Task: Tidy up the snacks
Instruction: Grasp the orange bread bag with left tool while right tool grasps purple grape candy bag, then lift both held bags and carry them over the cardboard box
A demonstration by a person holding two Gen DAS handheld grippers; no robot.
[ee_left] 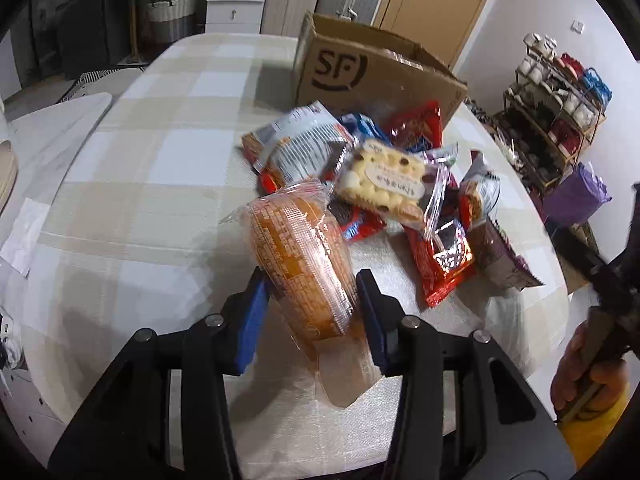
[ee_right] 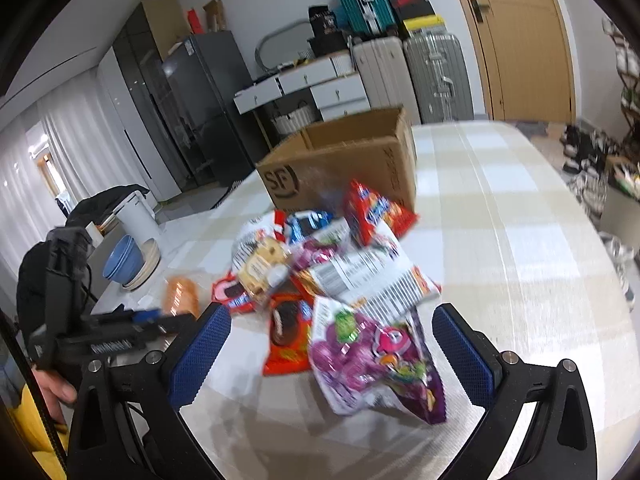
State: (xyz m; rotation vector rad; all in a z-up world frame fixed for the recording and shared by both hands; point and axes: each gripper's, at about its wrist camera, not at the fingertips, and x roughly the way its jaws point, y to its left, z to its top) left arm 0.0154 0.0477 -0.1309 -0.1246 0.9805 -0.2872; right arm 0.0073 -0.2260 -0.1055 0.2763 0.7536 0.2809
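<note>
We've got the left gripper (ee_left: 310, 298) clamped on the orange cake pack (ee_left: 298, 264) at frame centre, right gripper (ee_right: 332, 344) wide open above the snack pile (ee_right: 332, 280); cardboard box (ee_right: 340, 160) behind, sorting barely begun

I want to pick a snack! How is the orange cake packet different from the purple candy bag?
The clear-wrapped orange cake packet sits between the left tongs, pinched; the shiny purple candy bag lies free between the open right tongs. The packet shows plain orange cake; the bag has bright cartoon prints. Both rest on the checked tablecloth.
</note>
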